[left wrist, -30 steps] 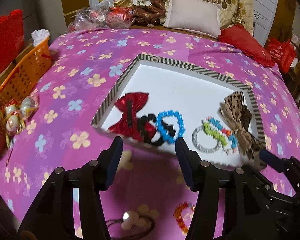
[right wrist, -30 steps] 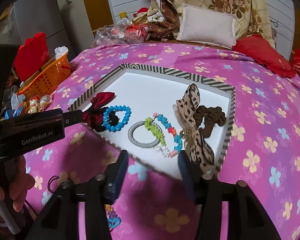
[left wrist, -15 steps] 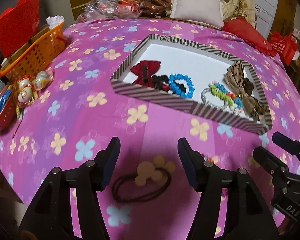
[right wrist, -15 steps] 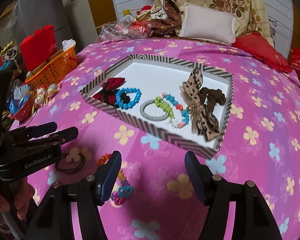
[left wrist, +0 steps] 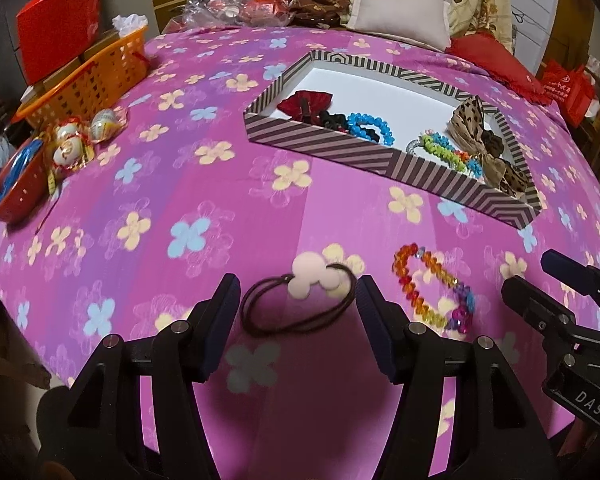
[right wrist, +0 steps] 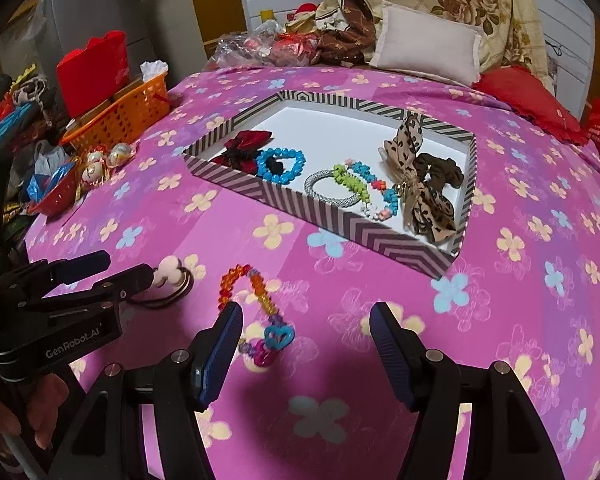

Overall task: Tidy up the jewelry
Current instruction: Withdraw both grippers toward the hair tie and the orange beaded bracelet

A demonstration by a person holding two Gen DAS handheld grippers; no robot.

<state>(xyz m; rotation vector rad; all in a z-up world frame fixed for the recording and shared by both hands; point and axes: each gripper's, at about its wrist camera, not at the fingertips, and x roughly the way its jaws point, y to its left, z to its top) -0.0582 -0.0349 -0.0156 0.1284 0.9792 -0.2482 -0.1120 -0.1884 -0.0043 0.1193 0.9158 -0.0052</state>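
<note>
Two pieces, hair tie (left wrist: pixel 300 300) and beaded bracelet (left wrist: pixel 432 292), lie outside the striped box (left wrist: pixel 328 140).

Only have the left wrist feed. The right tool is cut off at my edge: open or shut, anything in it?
Observer: The right tool is open and grips nothing. The rainbow bead bracelet lies on the cloth, its near end between the fingers.
Operator: Any charm on that bracelet? It's blurry here.
Observer: Yes, a blue heart charm at its near end, close to one finger.
Operator: What's the dark thing behind the leopard bow?
Observer: A brown scrunchie, touching the leopard bow, near the right wall of the striped tray.
</note>
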